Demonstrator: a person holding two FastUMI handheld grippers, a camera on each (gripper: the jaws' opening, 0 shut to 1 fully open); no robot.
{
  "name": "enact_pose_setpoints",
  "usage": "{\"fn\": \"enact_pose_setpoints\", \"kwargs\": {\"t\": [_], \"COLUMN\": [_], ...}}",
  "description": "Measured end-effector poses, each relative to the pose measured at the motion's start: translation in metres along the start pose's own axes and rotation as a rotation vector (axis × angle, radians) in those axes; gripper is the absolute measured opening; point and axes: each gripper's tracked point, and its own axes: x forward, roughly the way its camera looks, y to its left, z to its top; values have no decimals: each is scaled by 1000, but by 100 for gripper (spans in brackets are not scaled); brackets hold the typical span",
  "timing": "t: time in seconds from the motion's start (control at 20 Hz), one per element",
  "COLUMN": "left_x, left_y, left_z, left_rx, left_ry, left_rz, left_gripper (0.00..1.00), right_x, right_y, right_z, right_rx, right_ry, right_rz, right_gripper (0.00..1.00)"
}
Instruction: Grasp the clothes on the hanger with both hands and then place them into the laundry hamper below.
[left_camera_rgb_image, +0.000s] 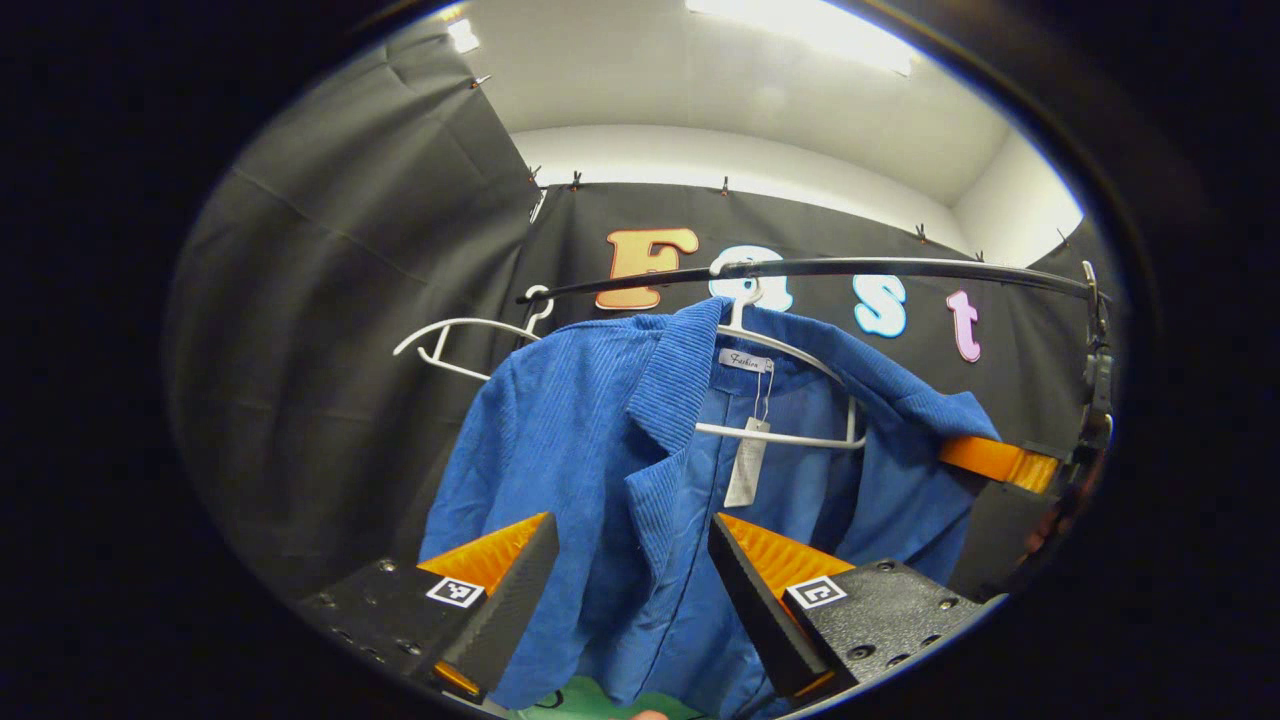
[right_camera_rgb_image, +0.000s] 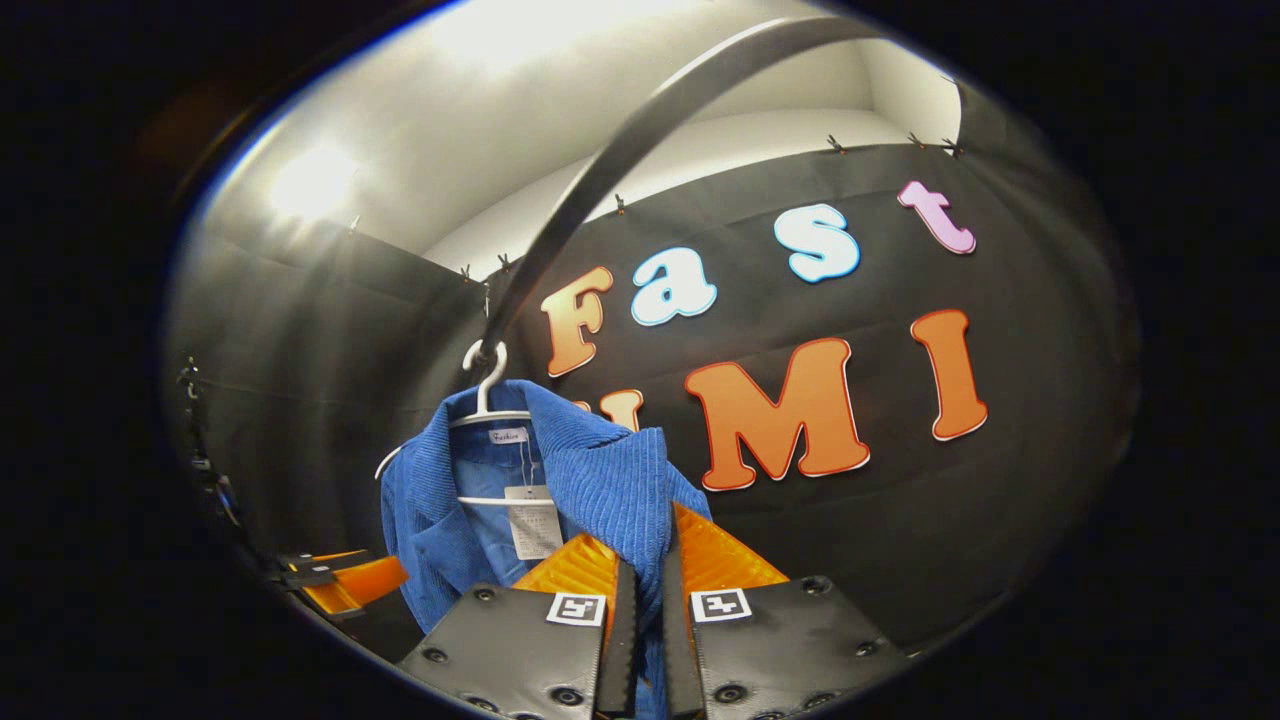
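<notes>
A blue corduroy jacket hangs on a white hanger hooked over the dark rail, which serves as the fixed reference here: the garment drops straight below the rail, collar just under the hook, a paper tag dangling inside the open front. Its lower hem runs out of the left gripper view at the bottom, where a sliver of green surface shows beneath it; what that surface belongs to cannot be made out. A second, bare white hanger hangs from the rail's near end, beside the jacket's shoulder. The left gripper is raised toward the jacket's front panel, below the rail, its fingers spread wide apart with the cloth seen between them; whether either finger touches the fabric cannot be told. The right gripper, seen in the right gripper view, points up at the rail from below, its fingers drawn nearly together with a fold of the jacket's sleeve-side shoulder pinched between them. In the left gripper view that same gripper appears as a partly cut-off shape at the jacket's far shoulder, under the rail's other end, with part of a hand behind it, largely hidden at the frame edge.
</notes>
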Motion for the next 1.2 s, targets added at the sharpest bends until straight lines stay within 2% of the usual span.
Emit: {"fn": "enact_pose_setpoints", "kwargs": {"t": [0.1, 0.2, 0.3, 0.35, 0.4, 0.45, 0.5, 0.7, 0.85, 0.95, 1.0, 1.1, 1.2], "left_x": [18, 39, 60, 67, 73, 79, 83, 71, 56, 48, 42, 36, 35], "left_y": [-16, -29, -17, -8, -1, 3, 8, 38, 84, 106, 115, 132, 146], "left_z": [-11, -15, -16, -16, -14, -12, -11, -2, 3, -4, -11, -29, -38], "left_rx": [-36, -78, -70, -55, -41, -29, -17, 33, 242, 318, 318, 293, 269], "left_ry": [-5, -20, -49, -67, -91, -111, -120, -163, -184, -167, -148, -87, -39], "left_rz": [-24, -35, 61, 125, 176, 216, 247, 313, 410, 445, 455, 469, 466], "left_gripper": [92, 95, 99, 91, 95, 91, 91, 91, 87, 90, 86, 89, 84], "right_x": [-12, -20, -23, -25, -27, -28, -29, -35, -35, -31, -29, -28, -27], "right_y": [8, 14, 18, 19, 18, 17, 16, 6, 1, 0, 1, 5, 5], "right_z": [10, 19, 22, 21, 19, 18, 18, 21, 24, 22, 21, 21, 21], "right_rx": [-29, -56, -62, -56, -49, -42, -35, -30, -33, -38, -36, -31, -33], "right_ry": [-9, -23, -29, -24, -19, -12, -7, -21, -36, -29, -29, -31, -33], "right_rz": [27, 42, 57, 65, 66, 67, 68, 50, 38, 38, 41, 51, 52], "right_gripper": [18, 18, 18, 18, 18, 18, 18, 18, 18, 18, 18, 18, 18]}}
